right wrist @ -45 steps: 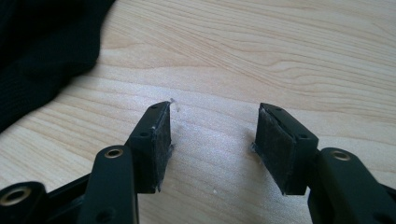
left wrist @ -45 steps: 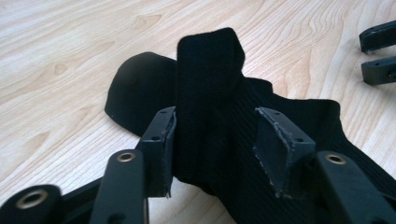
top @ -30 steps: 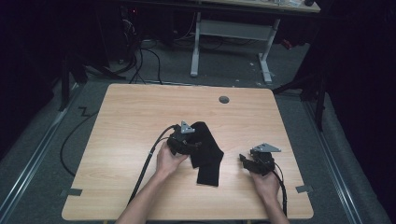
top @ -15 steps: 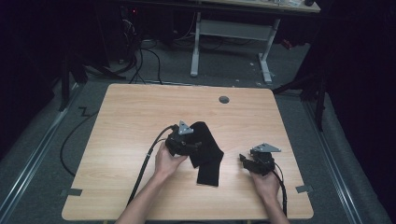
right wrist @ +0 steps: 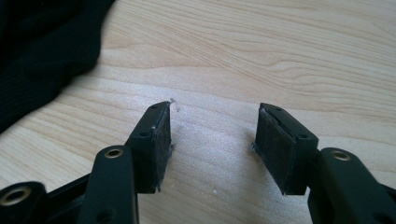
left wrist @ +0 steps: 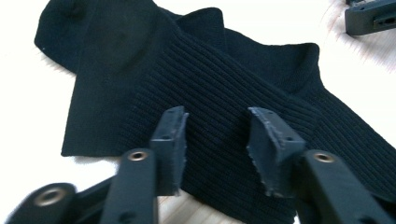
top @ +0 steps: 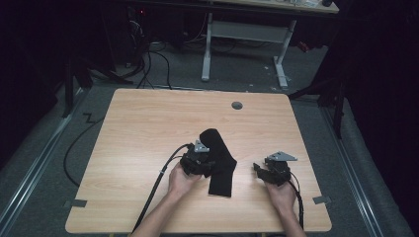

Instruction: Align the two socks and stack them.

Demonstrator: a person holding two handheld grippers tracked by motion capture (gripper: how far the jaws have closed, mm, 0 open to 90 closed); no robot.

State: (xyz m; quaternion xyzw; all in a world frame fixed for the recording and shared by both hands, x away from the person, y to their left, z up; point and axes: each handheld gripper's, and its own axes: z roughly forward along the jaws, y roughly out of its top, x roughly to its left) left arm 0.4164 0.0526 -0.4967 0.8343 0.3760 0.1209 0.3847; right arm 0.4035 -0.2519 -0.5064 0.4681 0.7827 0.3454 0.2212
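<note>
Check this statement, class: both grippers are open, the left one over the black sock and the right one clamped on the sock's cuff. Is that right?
One slip: the right gripper holds nothing. The right gripper view shows its jaws apart over the bare table, the black sock off to one side. The left gripper is indeed open over it.

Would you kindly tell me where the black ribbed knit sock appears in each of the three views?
High view: the black ribbed knit sock lies at table centre, right of the left gripper.
Left gripper view: the sock spreads beneath the open jaws.
Right gripper view: the sock sits in the upper left corner, apart from the open jaws.
Shared landmark: the light wooden table.
</note>
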